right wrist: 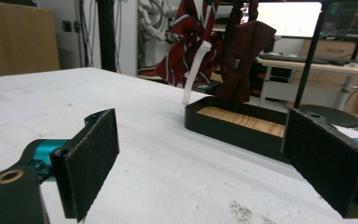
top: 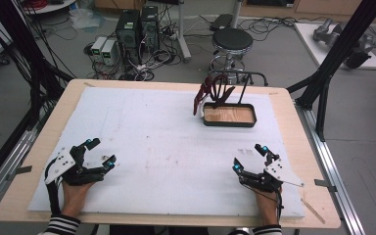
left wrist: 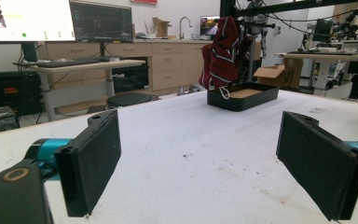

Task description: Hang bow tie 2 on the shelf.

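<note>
The dark red striped neckties (top: 210,92) hang from a small black rack (top: 245,84) that rises out of a black tray (top: 229,115) with a wooden floor, standing on the far half of the surface, right of its middle. In the right gripper view the ties (right wrist: 186,37) drape above the tray (right wrist: 233,123), a white strap (right wrist: 193,70) dangling from one.

Both tools rest near the front edge, well apart from the rack. The left tool (top: 100,152) has its jaws spread wide with nothing between them, and the right tool (top: 248,156) is likewise wide open and holds nothing.

The work in hand looks like a reach for a tie. To do it well, I would bring the nearer right tool forward and up, close on one tie's hanging cloth below the bar rather than on the rack, and lift it clear before drawing back, so the light tray does not tip.

The surface (top: 142,142) is a white mat on a light wooden top, faintly marked. Beyond stand a black stool (top: 232,40), computer towers (top: 137,29) among cables, and black frame legs.
</note>
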A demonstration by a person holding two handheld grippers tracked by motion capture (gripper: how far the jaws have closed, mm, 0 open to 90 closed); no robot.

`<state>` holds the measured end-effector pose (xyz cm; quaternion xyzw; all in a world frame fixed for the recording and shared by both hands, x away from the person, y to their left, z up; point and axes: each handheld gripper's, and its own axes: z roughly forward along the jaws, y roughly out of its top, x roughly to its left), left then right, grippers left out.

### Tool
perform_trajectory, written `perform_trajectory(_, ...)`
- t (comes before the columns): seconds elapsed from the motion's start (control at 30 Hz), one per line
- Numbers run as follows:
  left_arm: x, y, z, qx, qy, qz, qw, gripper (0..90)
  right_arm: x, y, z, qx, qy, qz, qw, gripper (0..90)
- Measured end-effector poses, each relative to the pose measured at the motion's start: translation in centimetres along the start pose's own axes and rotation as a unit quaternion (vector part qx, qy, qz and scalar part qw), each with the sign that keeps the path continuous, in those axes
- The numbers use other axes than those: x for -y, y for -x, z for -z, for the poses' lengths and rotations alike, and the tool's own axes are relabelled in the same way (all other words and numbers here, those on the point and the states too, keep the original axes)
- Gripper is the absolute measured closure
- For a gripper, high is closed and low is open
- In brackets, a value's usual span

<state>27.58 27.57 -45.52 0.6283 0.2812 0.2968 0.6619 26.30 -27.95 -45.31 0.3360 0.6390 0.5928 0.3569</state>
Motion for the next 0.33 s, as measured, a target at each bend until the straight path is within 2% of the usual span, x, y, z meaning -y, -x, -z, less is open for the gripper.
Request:
perform_trajectory(0.1,0.02,-0.09,0.06,-0.003,0.002,0.004,1.0,14.2,0.04,0.06,0.09,0.001,0.003,-0.004,1.0,10.4)
perform_trajectory(0.33,0.03,-0.15,0.08,-0.006,0.003,0.005,1.0,14.3,0.06,-0.02,-0.01,-0.003,-0.001,0.004,1.0,10.4)
